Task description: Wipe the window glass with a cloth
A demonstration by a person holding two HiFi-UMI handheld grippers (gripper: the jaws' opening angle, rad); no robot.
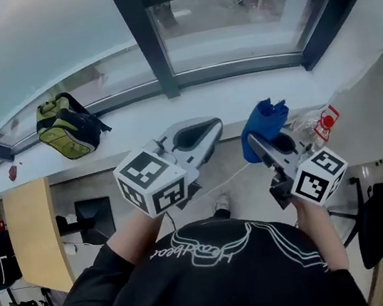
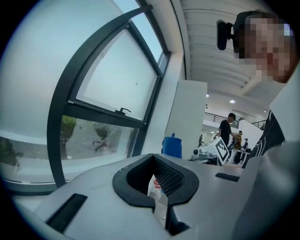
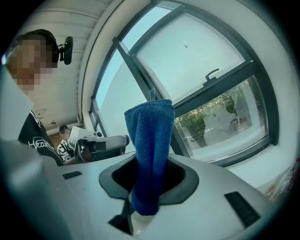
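The right hand-held gripper (image 1: pixel 261 143) was clamped on a blue microfibre cloth (image 3: pixel 150 140), a fold standing up past its jaws so a soft face could meet the pane; it hung just short of the window glass (image 1: pixel 229 27), above the white sill (image 1: pixel 226 96), so wiping looked not yet begun; the left hand-held gripper (image 1: pixel 206 130) was raised alongside with jaws seemingly together and nothing held, probably only kept clear; a yellow-green backpack (image 1: pixel 65 127) and a clear plastic packet (image 1: pixel 319 123) lay on the sill.
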